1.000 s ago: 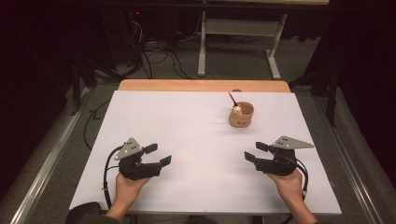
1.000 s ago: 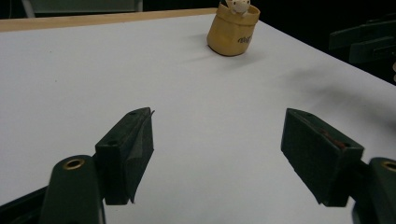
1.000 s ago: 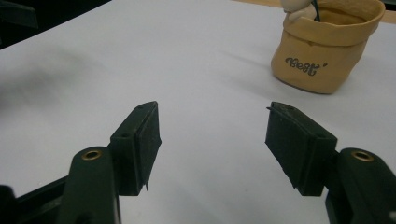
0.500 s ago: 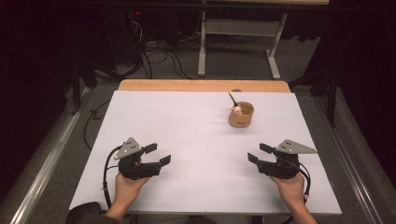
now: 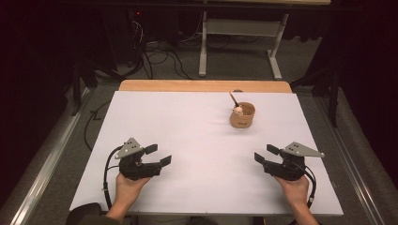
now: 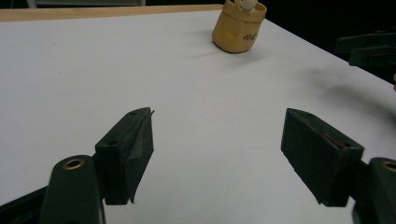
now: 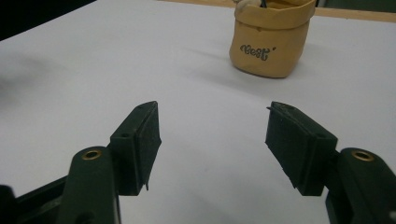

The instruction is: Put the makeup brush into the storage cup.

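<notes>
While we hold the left gripper (image 5: 158, 155) and right gripper (image 5: 266, 154) with jaws wide and empty, the tan pouch (image 5: 242, 116) stands well ahead, nearer the right one.

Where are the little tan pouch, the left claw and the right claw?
Pouch (image 5: 242, 117): high view, on its tan front wall.
Left claw (image 5: 158, 155): high view, midway between its two open tips.
Right claw (image 5: 265, 153): high view, midway between its two open tips.
</notes>
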`<state>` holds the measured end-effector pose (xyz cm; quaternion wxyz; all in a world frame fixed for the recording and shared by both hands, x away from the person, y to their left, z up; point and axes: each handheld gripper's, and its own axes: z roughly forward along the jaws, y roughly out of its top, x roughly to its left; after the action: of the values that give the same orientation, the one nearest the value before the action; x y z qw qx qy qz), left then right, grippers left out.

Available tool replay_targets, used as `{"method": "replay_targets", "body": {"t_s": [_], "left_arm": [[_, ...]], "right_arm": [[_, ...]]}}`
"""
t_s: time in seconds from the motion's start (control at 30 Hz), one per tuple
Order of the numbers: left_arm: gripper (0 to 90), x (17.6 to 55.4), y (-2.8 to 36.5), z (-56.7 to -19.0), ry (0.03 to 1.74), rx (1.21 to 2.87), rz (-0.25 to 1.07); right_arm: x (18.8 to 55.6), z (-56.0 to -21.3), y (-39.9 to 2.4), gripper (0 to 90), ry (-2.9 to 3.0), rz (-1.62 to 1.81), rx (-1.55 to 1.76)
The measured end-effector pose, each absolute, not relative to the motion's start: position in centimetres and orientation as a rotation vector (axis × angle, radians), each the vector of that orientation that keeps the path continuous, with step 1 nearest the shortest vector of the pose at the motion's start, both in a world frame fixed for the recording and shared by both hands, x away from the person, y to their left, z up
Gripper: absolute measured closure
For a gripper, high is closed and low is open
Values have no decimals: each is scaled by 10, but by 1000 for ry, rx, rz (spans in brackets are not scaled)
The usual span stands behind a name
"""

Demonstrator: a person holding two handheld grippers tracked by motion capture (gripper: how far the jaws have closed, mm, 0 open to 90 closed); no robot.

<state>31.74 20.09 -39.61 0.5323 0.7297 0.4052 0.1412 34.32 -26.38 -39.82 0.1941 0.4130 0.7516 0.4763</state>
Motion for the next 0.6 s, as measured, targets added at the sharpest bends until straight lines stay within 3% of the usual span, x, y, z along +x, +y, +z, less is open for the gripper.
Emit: {"method": "replay_targets", "body": {"t_s": [0.6], "left_arm": [[257,322,203,-398,1014,1748,323]], "right_arm": [[343,-410,-256,372,2139,1252,1122]]}}
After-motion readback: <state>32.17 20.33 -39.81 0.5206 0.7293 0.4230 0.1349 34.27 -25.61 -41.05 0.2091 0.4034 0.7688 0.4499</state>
